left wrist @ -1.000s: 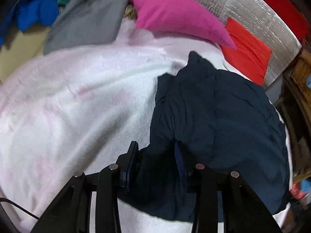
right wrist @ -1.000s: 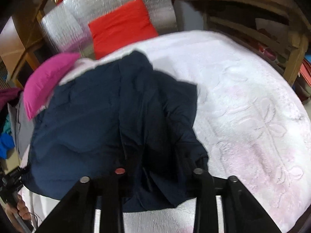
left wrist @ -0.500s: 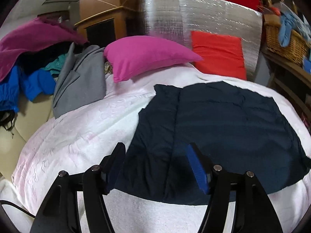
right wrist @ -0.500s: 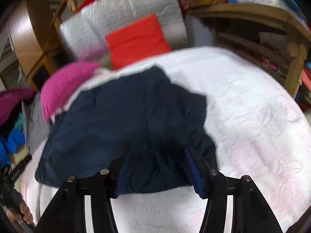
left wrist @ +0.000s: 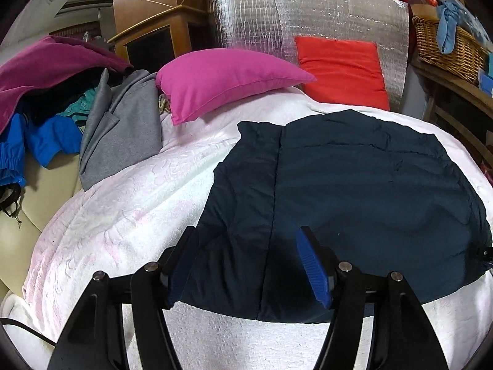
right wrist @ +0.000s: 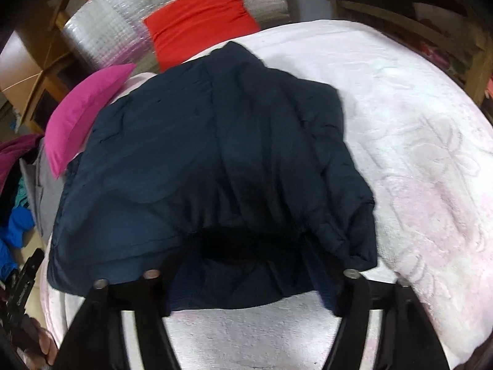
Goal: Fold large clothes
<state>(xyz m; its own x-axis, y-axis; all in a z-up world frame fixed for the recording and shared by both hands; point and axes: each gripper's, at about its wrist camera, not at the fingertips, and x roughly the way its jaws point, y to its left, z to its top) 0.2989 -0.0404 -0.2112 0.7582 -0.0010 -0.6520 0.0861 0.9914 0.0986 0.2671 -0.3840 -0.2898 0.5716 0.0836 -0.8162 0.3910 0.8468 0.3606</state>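
Note:
A dark navy padded jacket (left wrist: pixel 354 191) lies folded flat on the white blanket (left wrist: pixel 129 209). It also shows in the right wrist view (right wrist: pixel 200 154). My left gripper (left wrist: pixel 246 246) is open and empty, its blue-padded fingers (left wrist: pixel 311 265) spread just above the jacket's near edge. My right gripper (right wrist: pixel 246 246) is open and empty over the jacket's near edge, its view blurred, with dark shadow between its fingers.
A pink pillow (left wrist: pixel 222 80) and a red cushion (left wrist: pixel 342 71) lie at the bed's head against silver foil (left wrist: pixel 308 12). A grey garment (left wrist: pixel 123 126) and a pile of clothes (left wrist: pixel 40 108) lie on the left. A wicker basket (left wrist: pixel 446 46) stands at the right.
Both grippers opened and let go of the jacket, then pulled back. The jacket now lies flat. The right gripper has dipped back toward the jacket's edge.

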